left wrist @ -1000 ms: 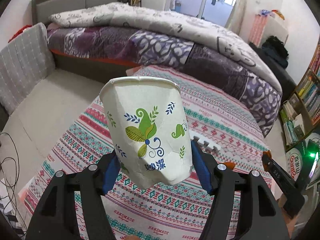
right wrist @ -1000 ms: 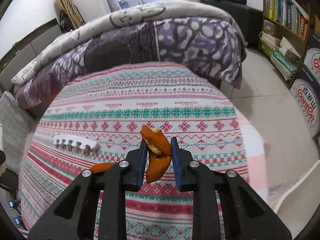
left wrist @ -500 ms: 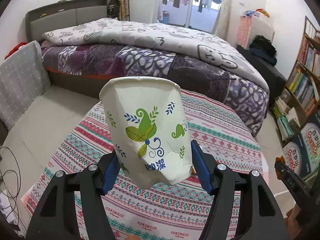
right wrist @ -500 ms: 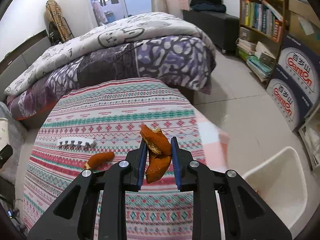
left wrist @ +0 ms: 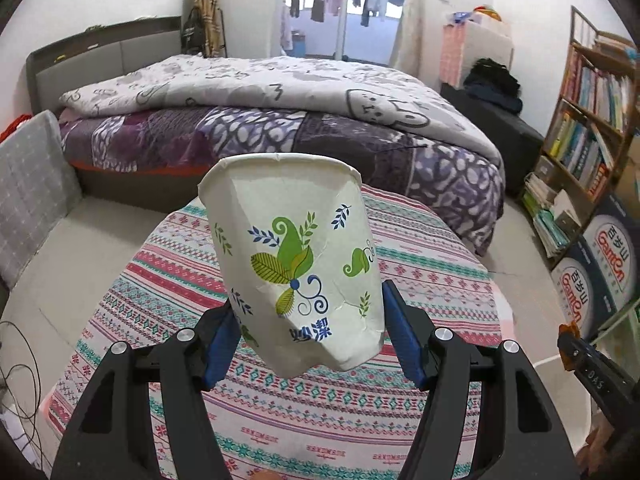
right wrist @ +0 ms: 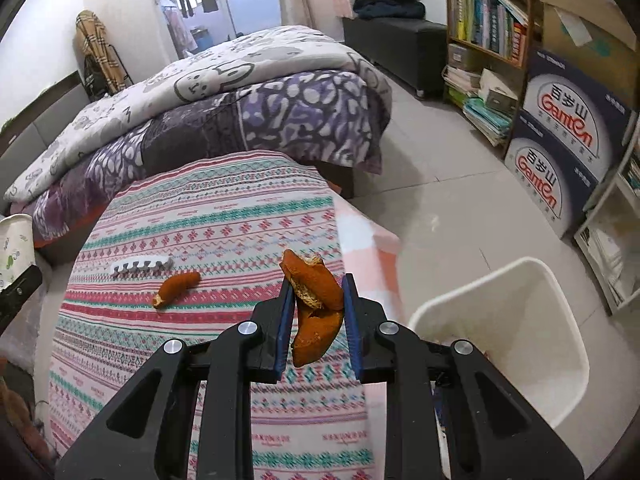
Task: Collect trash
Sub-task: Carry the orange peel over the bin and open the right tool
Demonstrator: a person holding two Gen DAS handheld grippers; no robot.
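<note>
Two grippers hover above the table: left gripper pinches a crumpled paper cup; right gripper clamps orange peel.

Daylight is coming through the balcony door at upper centre; a quilted bed is filling mid-frame, a bookshelf standing far right.

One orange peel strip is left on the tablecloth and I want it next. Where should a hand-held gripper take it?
Grip the orange peel strip across its narrow middle, coming straight down from above. It lies flat and curved, running lower-left to upper-right, so set the fingers crosswise to that line. The white comb-like piece lies just behind, apart from it.
</note>
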